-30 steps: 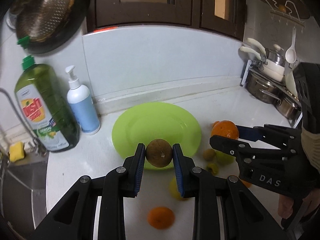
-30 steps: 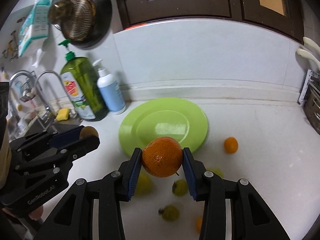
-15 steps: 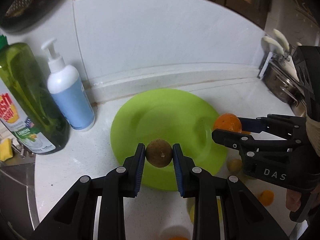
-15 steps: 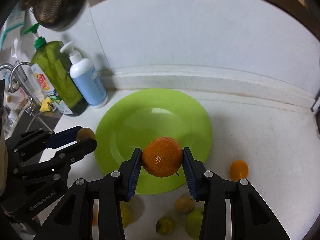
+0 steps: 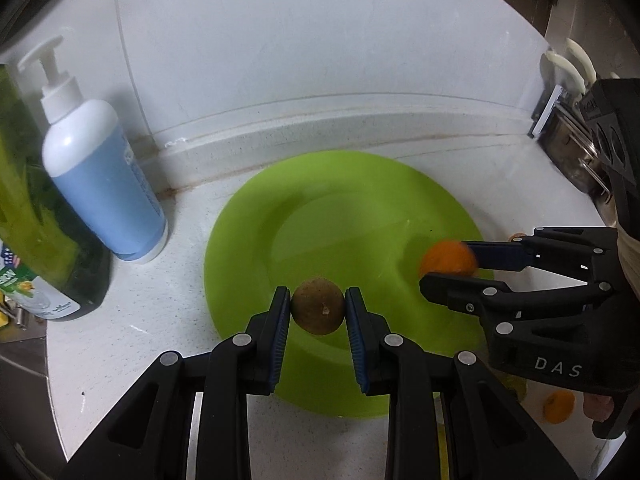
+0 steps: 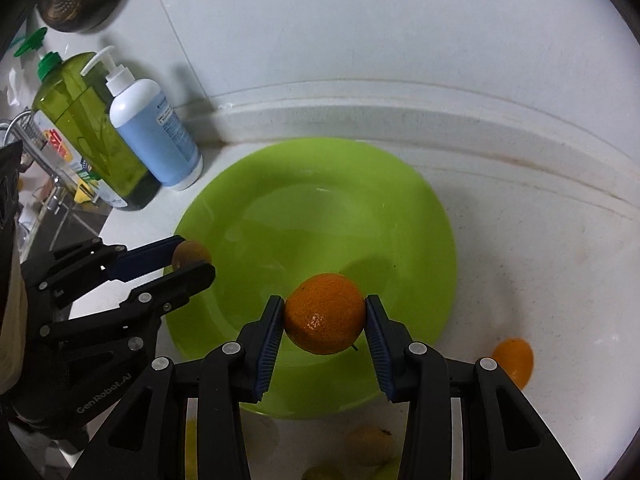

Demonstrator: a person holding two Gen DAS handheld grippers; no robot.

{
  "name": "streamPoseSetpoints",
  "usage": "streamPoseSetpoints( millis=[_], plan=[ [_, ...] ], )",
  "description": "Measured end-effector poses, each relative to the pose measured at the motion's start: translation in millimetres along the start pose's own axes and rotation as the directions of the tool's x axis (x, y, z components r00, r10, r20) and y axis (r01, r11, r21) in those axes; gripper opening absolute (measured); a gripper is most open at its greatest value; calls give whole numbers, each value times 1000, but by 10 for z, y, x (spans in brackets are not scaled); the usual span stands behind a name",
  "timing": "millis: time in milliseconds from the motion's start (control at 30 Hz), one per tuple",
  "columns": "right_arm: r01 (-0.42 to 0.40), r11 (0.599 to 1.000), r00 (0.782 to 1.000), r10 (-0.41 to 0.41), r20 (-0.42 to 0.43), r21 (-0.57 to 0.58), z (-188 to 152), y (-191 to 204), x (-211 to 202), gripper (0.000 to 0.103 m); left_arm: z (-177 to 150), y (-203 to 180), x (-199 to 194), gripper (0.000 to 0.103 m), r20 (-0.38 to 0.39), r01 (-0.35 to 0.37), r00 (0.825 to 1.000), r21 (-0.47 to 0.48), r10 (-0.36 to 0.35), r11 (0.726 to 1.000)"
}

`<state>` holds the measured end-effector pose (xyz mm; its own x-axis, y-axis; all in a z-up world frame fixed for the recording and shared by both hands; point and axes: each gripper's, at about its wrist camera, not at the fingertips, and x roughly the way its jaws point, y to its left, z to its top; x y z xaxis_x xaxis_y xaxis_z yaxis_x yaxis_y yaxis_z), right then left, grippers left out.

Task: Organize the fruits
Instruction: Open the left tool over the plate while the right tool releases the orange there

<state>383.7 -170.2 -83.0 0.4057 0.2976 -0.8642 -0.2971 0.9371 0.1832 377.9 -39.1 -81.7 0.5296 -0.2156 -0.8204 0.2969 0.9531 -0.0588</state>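
While both tools hang over the plate, the state reads as follows.

Left tool (image 5: 318, 312): clamped on a small brown fruit (image 5: 318, 311), round, dull and rough-skinned with a pale speck facing the camera; it sits between the blue pads, off the plate.
Right tool (image 6: 325, 320): clamped on a mandarin (image 6: 324, 313), bright orange, glossy, finely pitted, a short stem showing below; it also hangs in the air.
Below the tools: a green plate (image 5: 360, 196), smooth and shiny, with no fruit resting on it; both held fruits hover over its near half.
Beyond the plate: a blue pump bottle (image 5: 102, 176) and a green detergent bottle (image 6: 86, 128) stand near the wall, left of both tools.
Behind and beside the right tool: a small orange fruit (image 6: 514, 360) lies on the bench (image 6: 540, 264) to its right, and several yellowish fruits (image 6: 370, 446) lie under its body, partly hidden.
Done: judging by this, nothing has been set down yet.
Left: release both held fruits onto the plate, then gather the loose ones from the bench.
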Motion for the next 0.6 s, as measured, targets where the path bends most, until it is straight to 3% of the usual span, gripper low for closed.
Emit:
streamPoseSetpoints(
  millis=[200,300,600],
  plan=[
    [11,1000,1000,-11,0,-7,35,14,49,42,-9,11,68,28,-12,11,1000,3,-11,1000],
    [26,1000,999,-26,34,0,23,11,-7,42,-32,10,7,38,3,3,1000,6,-3,1000],
    [29,999,995,-31,95,22,-130,60,-278,42,-130,-51,-405,51,68,-22,997,-43,24,999]
  ],
)
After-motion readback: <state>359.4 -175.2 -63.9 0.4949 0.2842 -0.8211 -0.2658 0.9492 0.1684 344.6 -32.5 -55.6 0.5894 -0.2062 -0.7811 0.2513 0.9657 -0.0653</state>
